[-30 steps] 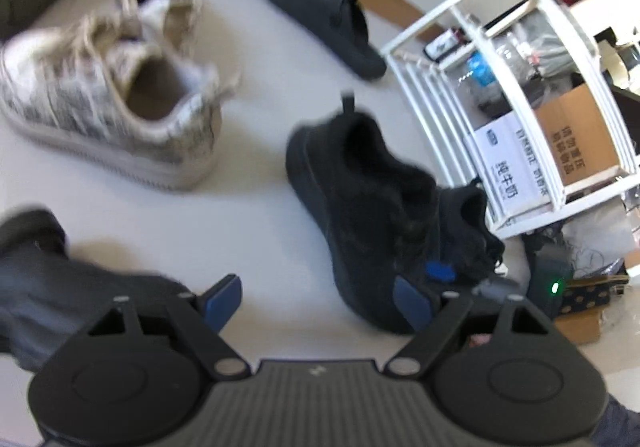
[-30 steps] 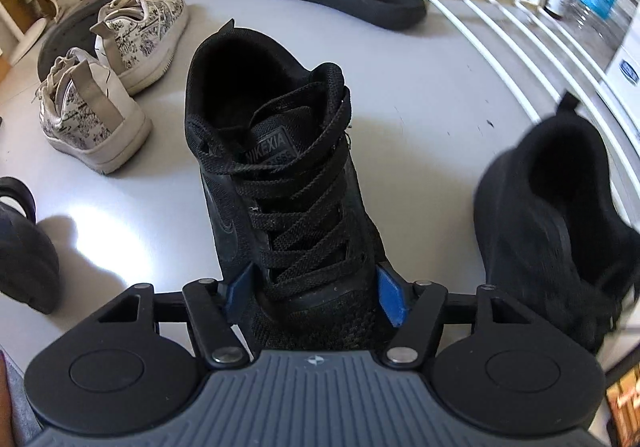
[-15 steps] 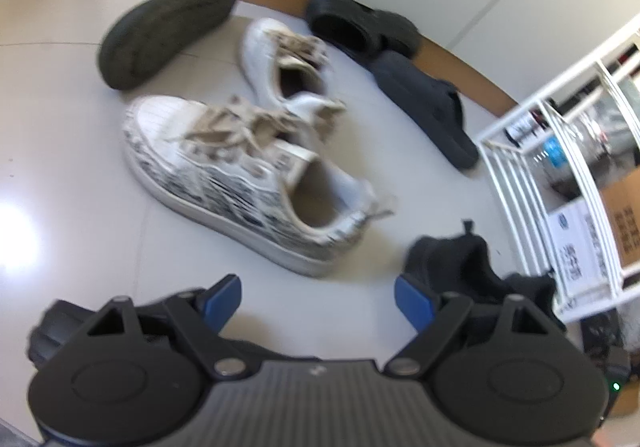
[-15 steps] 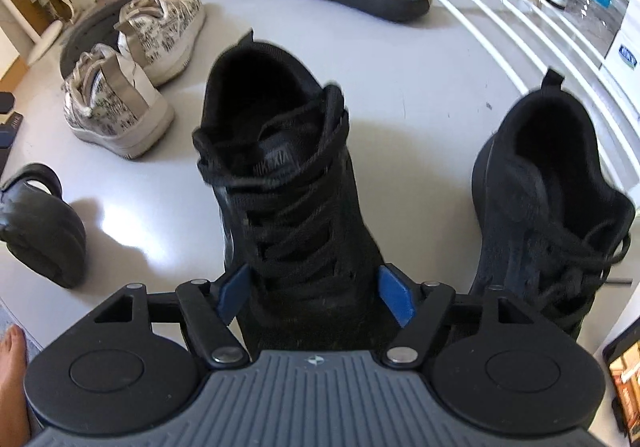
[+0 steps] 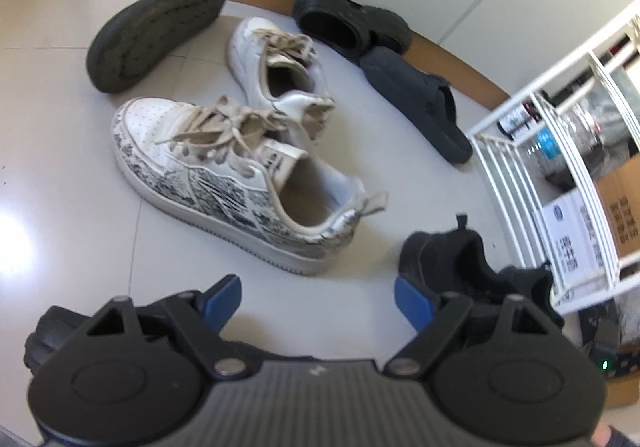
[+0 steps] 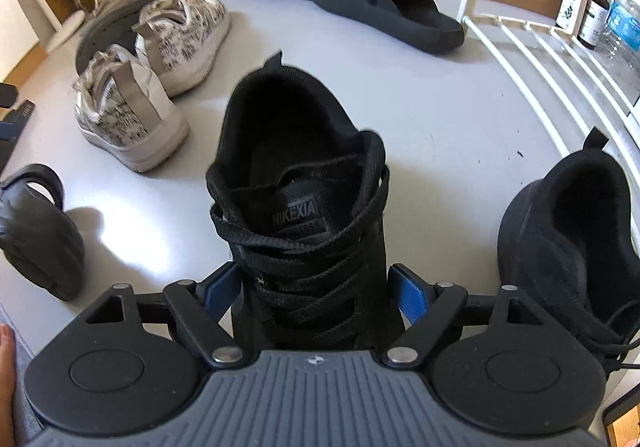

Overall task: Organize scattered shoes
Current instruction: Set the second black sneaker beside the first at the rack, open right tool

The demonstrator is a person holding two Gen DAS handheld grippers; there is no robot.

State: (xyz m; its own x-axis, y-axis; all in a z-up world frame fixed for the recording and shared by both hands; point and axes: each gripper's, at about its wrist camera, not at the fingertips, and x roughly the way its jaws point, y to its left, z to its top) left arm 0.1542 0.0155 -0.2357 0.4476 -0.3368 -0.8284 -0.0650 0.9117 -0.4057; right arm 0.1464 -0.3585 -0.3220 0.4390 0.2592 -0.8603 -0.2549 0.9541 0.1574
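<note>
Right wrist view: right gripper [image 6: 316, 289] is clamped on a black laced sneaker [image 6: 300, 183], heel pointing away. Its twin [image 6: 568, 231] sits just right of it, beside the white rack [image 6: 532, 47]. Patterned sneakers [image 6: 132, 119] are off to its left, clogs [image 6: 380, 7] beyond it. Left gripper [image 5: 318, 297] is spread wide, holding nothing.

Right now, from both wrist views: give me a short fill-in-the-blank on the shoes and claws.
1. The right claw grips a laced ____ sneaker.
2. The left claw is open and holds ____.
3. The two white patterned lace-up sneakers stand ____ on their soles.
4. The white wire rack stands on the ____.

Missing: black; nothing; upright; floor
</note>
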